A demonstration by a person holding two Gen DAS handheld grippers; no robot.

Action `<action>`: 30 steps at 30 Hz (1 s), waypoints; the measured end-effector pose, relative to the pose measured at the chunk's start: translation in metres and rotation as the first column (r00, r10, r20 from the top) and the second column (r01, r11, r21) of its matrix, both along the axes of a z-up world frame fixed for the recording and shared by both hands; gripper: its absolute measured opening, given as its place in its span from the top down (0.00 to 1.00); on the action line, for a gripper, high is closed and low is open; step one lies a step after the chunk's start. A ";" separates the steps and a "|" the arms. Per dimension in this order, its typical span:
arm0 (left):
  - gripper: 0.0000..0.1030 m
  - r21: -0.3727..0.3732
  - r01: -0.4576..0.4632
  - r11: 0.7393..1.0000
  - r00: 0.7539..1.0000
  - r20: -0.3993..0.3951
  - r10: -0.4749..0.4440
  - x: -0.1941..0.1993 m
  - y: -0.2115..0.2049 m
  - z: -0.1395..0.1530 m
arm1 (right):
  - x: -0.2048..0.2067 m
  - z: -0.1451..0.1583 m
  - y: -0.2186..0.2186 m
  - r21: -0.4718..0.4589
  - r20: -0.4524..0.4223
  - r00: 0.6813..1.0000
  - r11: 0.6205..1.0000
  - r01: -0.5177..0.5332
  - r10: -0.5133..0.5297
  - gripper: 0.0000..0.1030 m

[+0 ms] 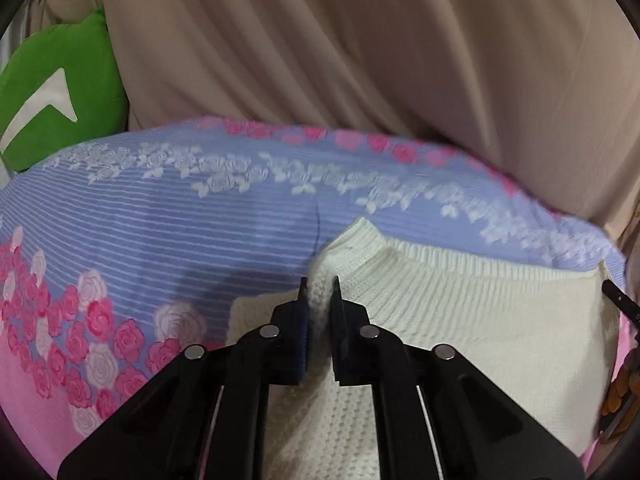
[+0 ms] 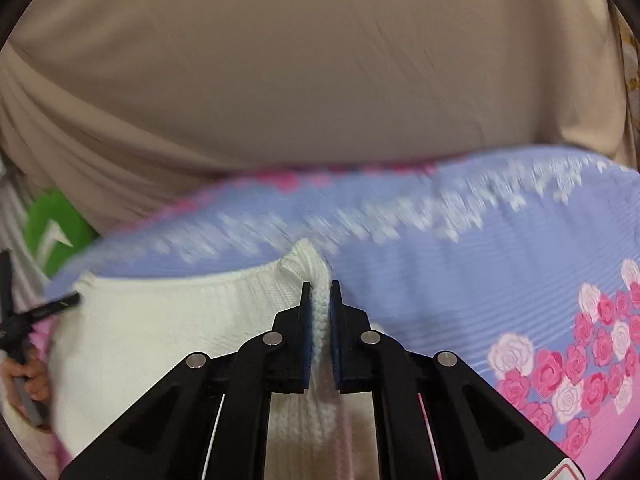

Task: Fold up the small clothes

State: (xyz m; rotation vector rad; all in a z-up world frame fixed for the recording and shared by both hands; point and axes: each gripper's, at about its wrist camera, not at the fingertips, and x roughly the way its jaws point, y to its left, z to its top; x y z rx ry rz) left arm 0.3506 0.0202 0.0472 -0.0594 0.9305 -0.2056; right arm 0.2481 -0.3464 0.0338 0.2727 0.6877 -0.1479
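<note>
Cream knit sweater (image 1: 460, 320), held just above the floral bedsheet (image 1: 160, 232). Left claw (image 1: 320, 288) and right claw (image 2: 320, 292) each pinch a corner of the ribbed edge. Soft, light, stretchy knit, likely to sag between grips; hold at corners.

Both views reach you evenly and softly lit, with no glare. In the left wrist view, your left gripper (image 1: 319, 292) throws a faint shadow leftward onto the floral bedsheet (image 1: 140, 232); the white knit garment (image 1: 460, 320) stays sharp enough to show its ribbing. In the right wrist view, the bedsheet (image 2: 440, 232) print smears with motion blur, while the right gripper (image 2: 319, 296) stays crisp. Fisheye curvature bends both scenes, and dark vignetting fills the corners.
</note>
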 end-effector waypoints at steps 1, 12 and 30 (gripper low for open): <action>0.92 0.025 0.001 1.000 0.999 -0.046 0.001 0.006 -0.002 -0.016 | 0.011 -0.020 -0.002 0.004 -0.083 0.997 1.000 -0.006 0.006 0.94; 0.89 0.044 0.057 0.997 0.993 0.100 -0.062 -0.087 -0.024 0.043 | -0.061 0.034 0.115 0.009 0.076 0.962 0.965 -0.263 0.262 0.84; 0.87 0.139 0.080 0.987 0.997 -0.028 -0.077 -0.182 0.007 -0.004 | -0.188 -0.057 0.015 0.156 -0.022 0.998 0.986 -0.056 0.060 1.00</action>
